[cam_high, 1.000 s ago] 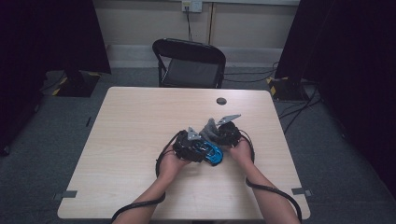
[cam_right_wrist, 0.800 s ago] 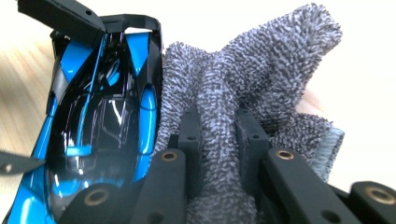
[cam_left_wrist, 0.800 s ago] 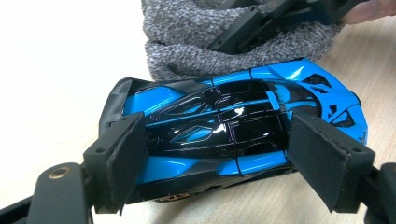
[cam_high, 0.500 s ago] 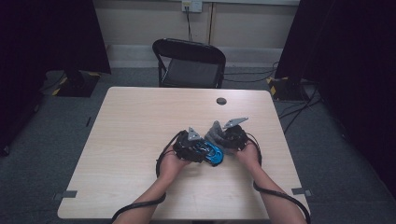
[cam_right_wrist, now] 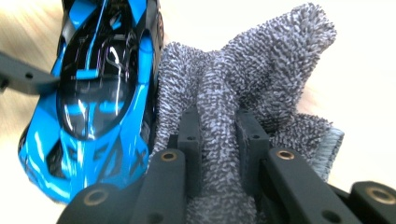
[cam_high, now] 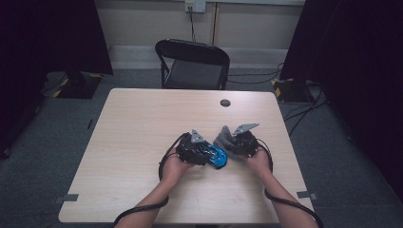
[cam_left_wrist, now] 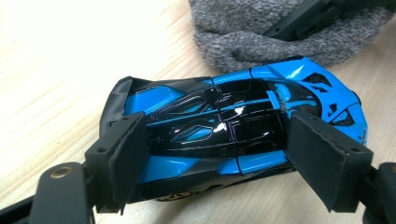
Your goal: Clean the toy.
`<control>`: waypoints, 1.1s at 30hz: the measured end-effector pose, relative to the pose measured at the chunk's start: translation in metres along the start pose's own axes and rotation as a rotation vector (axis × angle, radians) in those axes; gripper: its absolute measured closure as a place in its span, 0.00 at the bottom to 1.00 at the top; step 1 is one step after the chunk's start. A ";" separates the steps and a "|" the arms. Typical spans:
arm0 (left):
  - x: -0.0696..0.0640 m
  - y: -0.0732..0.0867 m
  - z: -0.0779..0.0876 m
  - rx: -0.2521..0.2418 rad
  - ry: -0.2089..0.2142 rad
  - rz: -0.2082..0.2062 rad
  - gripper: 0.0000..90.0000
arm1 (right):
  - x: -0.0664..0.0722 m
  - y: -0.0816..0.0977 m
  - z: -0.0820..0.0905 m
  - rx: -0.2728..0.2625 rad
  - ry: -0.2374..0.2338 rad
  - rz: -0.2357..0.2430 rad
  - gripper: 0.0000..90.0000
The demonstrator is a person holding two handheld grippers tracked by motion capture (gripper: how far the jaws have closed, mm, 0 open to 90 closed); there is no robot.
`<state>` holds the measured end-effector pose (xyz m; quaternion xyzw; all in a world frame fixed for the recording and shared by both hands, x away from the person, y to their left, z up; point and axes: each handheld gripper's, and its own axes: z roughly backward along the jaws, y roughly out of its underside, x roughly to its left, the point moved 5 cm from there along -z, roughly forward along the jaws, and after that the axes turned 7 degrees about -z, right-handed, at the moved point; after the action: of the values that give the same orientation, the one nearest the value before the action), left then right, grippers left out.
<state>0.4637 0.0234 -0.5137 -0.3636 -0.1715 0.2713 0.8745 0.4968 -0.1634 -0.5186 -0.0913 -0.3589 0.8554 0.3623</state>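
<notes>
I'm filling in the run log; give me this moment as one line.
left gripper: shut on toy car | right gripper: shut on grey cloth | cloth against car's side | table

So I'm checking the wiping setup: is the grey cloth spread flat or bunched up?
Bunched up: the grey cloth rises in folds, a ridge pinched between the right hand-held gripper jaws.

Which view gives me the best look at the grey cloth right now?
The right gripper view: the cloth is close up, a fold pinched in the right gripper, beside the toy car. The left gripper view catches its edge beyond the car. The high view shows a small grey lump.
</notes>
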 end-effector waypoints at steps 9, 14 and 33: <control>0.000 0.000 0.000 0.001 0.002 -0.001 0.23 | 0.001 0.013 0.012 -0.012 0.003 -0.009 0.84; 0.000 0.000 0.000 0.001 0.002 0.001 0.23 | 0.001 0.021 0.020 -0.010 0.001 -0.008 0.84; -0.001 -0.001 0.000 0.002 0.000 -0.002 0.23 | 0.007 0.042 0.043 0.006 -0.012 -0.018 0.84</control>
<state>0.4637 0.0225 -0.5136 -0.3627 -0.1714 0.2706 0.8751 0.4506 -0.2016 -0.5152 -0.0817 -0.3591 0.8537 0.3681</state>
